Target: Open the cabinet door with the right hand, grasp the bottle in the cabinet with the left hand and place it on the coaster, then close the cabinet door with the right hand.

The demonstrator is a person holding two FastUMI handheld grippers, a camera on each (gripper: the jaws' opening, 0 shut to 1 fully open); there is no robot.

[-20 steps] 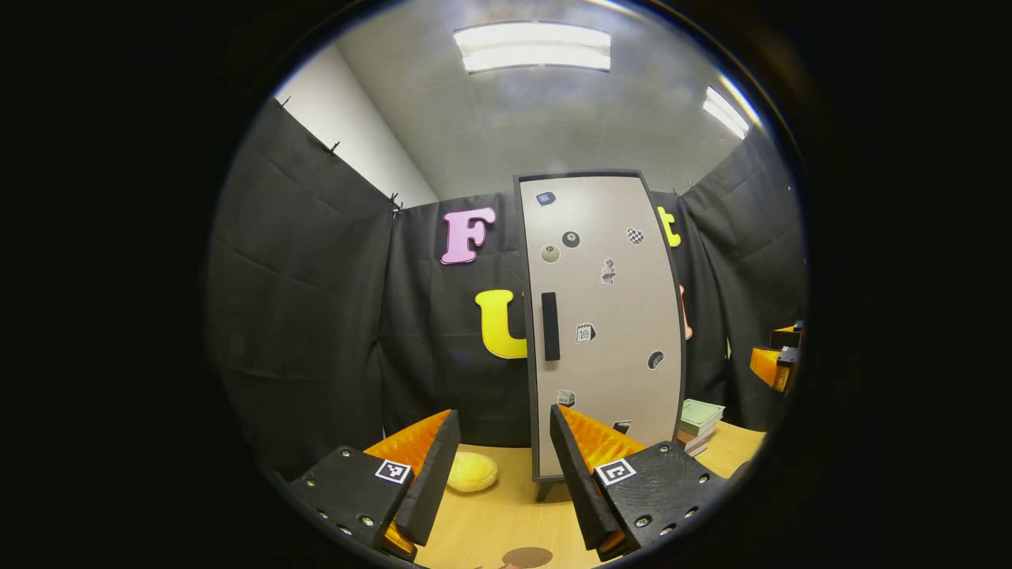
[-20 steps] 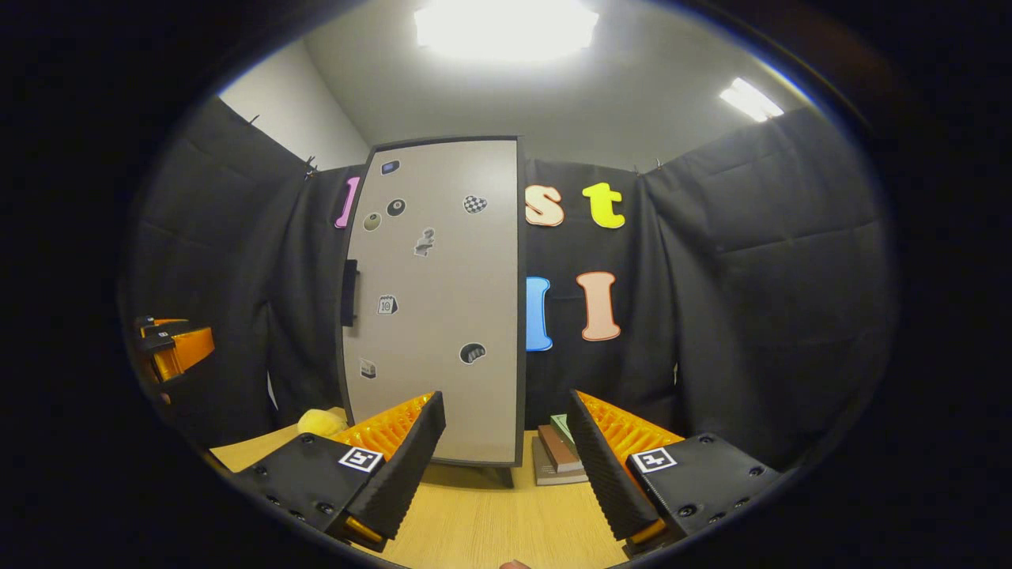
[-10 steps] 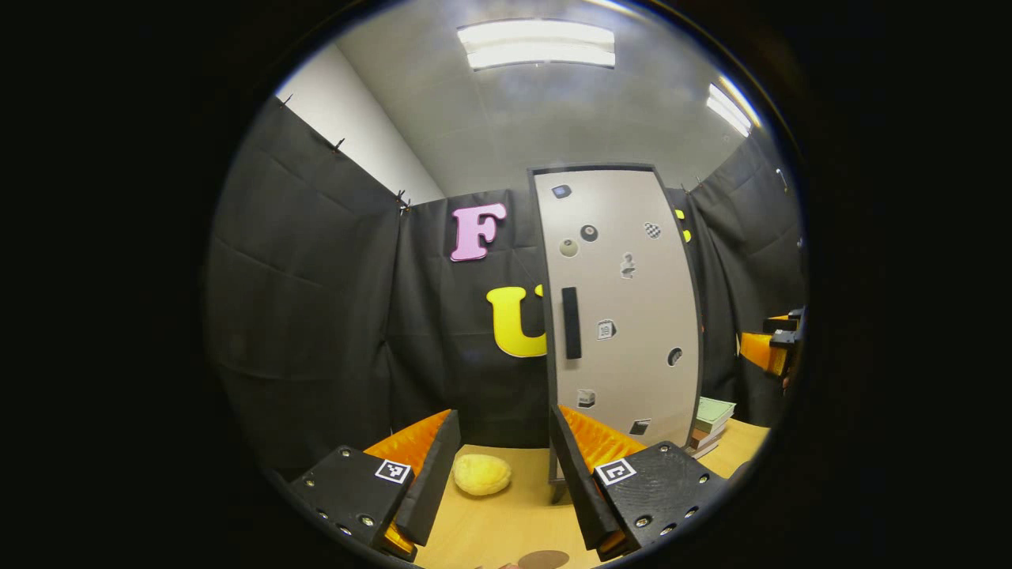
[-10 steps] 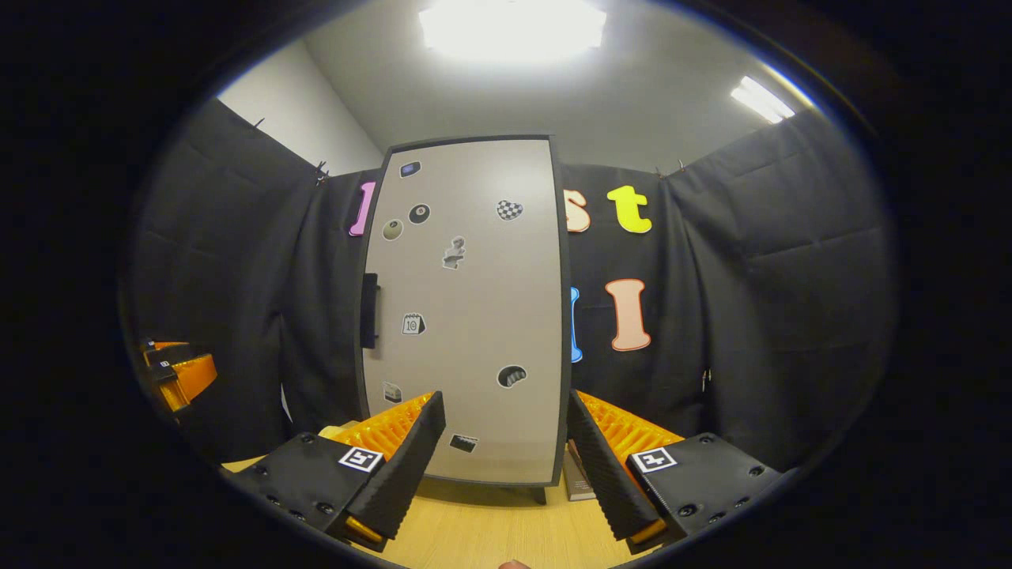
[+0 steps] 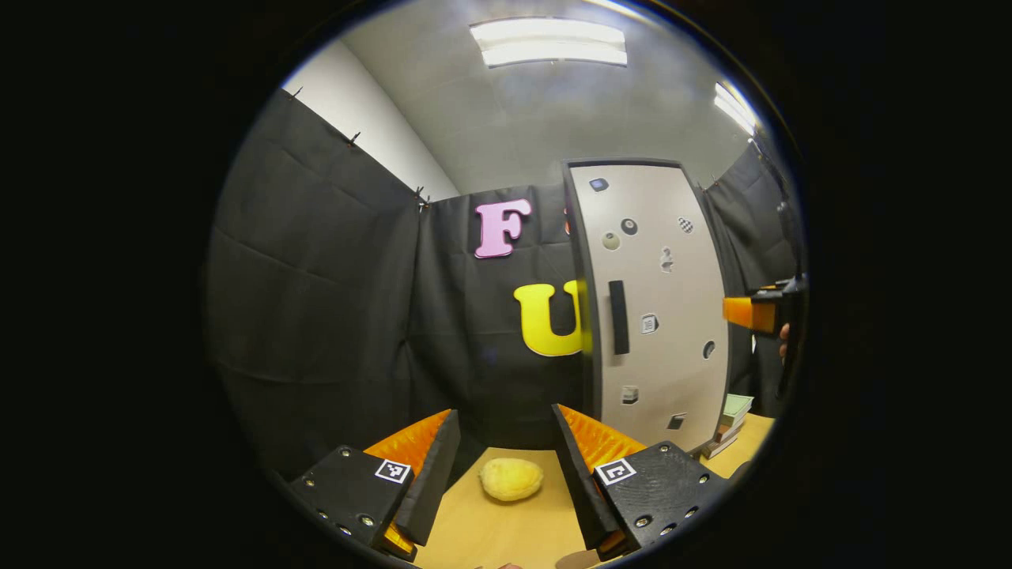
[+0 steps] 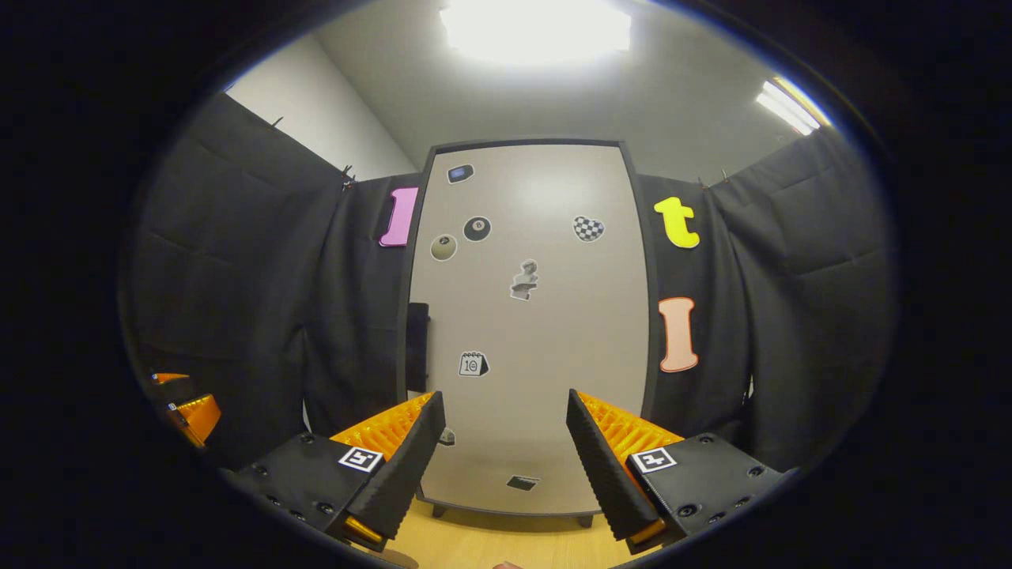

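A tall grey cabinet (image 6: 538, 332) stands at the centre of the right gripper view, its door (image 6: 545, 395) shut and dotted with small stickers, a dark upright handle (image 6: 417, 348) on the door's left edge. The right gripper (image 6: 506, 450) sits at the bottom of that frame, facing the door's lower half, its black and orange fingers (image 6: 403, 458) spread wide and grasping nothing. The cabinet's short feet rest on the pale wooden bench (image 6: 506, 545) along the bottom edge. At the lower left of the same frame, the other gripper shows as a small orange and black shape against the black cloth. In the left gripper view the cabinet (image 5: 660, 316) stands right of centre, the handle (image 5: 618, 316) near its left edge, the door closed. The left gripper (image 5: 506, 474) fills the bottom of that frame, its fingers (image 5: 431, 474) released and well apart, with nothing between them but bare bench (image 5: 514, 529). A yellow, rounded lump (image 5: 511, 479) lies on the bench beyond the gap between those fingers. A stack of books (image 5: 731, 423) rests on the bench just right of the cabinet, at the lower right. The right gripper (image 5: 755, 312) reaches in from the right edge at mid height, beside the cabinet. With the door shut, the bottle inside cannot be seen.
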